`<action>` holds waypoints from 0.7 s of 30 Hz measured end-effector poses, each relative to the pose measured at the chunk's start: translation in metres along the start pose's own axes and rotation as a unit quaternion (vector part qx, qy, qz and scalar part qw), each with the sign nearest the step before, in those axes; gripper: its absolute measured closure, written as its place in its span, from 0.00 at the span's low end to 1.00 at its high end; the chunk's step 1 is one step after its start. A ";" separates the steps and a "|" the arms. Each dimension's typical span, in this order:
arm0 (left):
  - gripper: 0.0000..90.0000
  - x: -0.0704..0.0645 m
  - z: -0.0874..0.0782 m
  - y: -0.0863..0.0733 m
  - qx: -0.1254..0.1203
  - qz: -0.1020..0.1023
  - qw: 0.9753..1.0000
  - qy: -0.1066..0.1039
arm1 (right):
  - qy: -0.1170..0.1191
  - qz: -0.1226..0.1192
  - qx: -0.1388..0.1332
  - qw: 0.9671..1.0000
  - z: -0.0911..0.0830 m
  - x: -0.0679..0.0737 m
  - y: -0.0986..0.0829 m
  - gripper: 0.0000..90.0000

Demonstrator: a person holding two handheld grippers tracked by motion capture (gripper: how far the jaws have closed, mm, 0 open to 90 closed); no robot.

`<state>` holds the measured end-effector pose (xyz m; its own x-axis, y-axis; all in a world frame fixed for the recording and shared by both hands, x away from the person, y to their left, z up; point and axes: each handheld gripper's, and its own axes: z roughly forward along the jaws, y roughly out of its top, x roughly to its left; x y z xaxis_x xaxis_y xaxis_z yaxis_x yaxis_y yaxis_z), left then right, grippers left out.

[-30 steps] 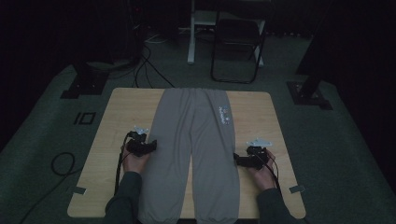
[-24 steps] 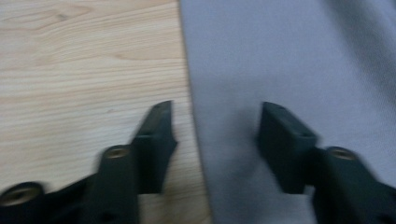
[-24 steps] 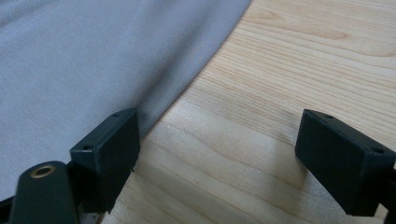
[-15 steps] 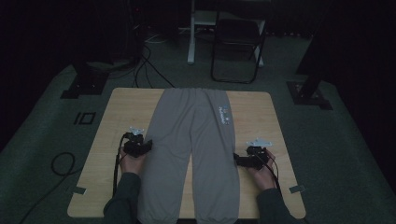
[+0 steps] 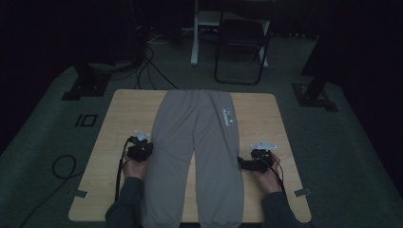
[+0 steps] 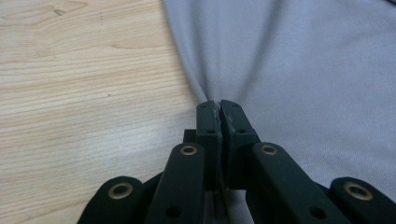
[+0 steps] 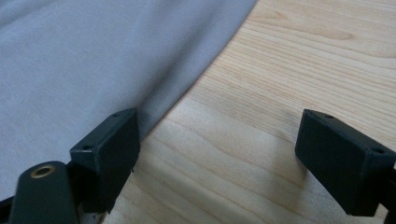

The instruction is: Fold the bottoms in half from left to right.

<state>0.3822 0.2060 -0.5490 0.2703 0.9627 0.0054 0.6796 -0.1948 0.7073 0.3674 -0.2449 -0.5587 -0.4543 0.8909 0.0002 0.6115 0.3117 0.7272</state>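
- While grey trousers (image 5: 195, 142) lie flat along the wooden table (image 5: 119, 123), the left gripper (image 6: 218, 105) pinches their edge.
- Right gripper (image 7: 219, 135) spread wide at the opposite edge.
- Dark room; folding chair (image 5: 240, 42) beyond.

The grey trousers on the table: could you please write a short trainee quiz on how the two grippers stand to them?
1. True or false: the left gripper is shut on the grey trousers.
2. The right gripper has its jaws: A open, B shut on cloth, C shut on nothing.
3. Fill in: the trouser legs hang over the wooden table's ___ edge, by the person.

Key: 1 true, the cloth puckers at its jaws. 2 A, beside the trousers' edge. 3 near.
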 end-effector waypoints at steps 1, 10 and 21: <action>0.96 0.001 -0.001 -0.001 -0.001 -0.002 1.000 0.000 | 0.002 -0.002 0.000 1.000 -0.001 -0.001 0.000 0.16; 0.98 0.018 -0.006 -0.004 0.001 -0.053 0.997 -0.049 | -0.002 0.003 -0.001 1.000 -0.005 -0.007 -0.004 0.17; 0.98 -0.033 -0.032 0.053 -0.071 -0.006 0.987 -0.146 | -0.005 0.005 -0.006 1.000 -0.007 -0.011 -0.006 0.23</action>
<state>0.3873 0.1702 -0.4895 0.4617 0.8658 -0.1930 0.5867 -0.1349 0.7985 0.3649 -0.2590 -0.5582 -0.4422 0.8969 0.0001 0.6075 0.2994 0.7357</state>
